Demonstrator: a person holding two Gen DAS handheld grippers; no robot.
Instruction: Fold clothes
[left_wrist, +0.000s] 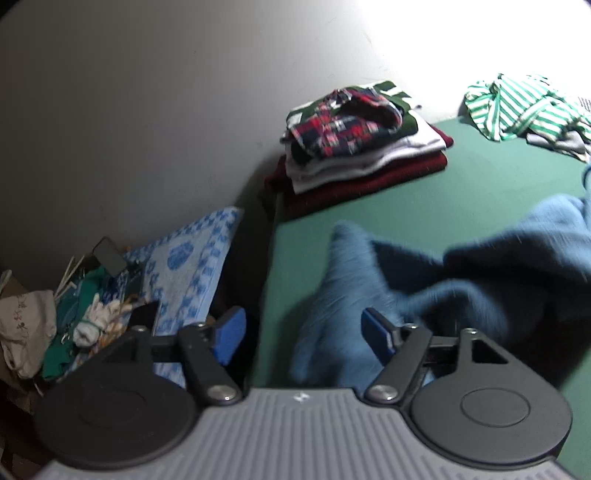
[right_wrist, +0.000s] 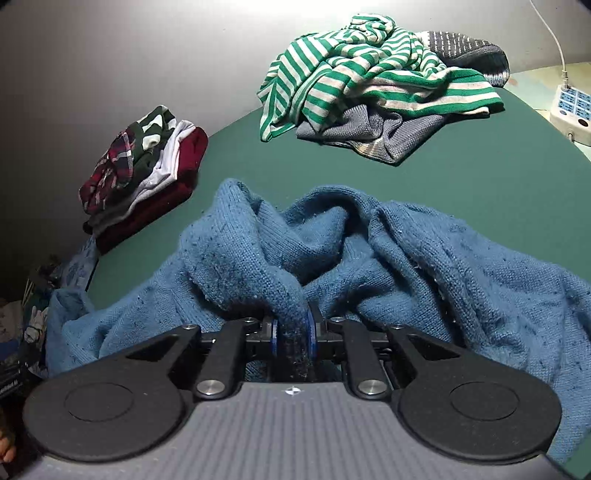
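A blue knit sweater (right_wrist: 406, 254) lies crumpled on the green table (right_wrist: 461, 177), near its front edge. My right gripper (right_wrist: 293, 332) is shut on a thick fold of that sweater, which rises between the blue pads. In the left wrist view the same sweater (left_wrist: 480, 280) is blurred and spreads to the right. My left gripper (left_wrist: 304, 334) stands open above the table's left edge, its blue pads wide apart. A sleeve of the sweater (left_wrist: 340, 295) lies under and beside the right pad; nothing is pinched.
A stack of folded clothes (left_wrist: 354, 147) (right_wrist: 144, 177), plaid on top, sits at the table's far left. A green-and-white striped garment (right_wrist: 369, 74) lies heaped over grey knitwear at the back. A white power strip (right_wrist: 572, 110) is at far right. Clutter and a blue patterned towel (left_wrist: 184, 280) lie left of the table.
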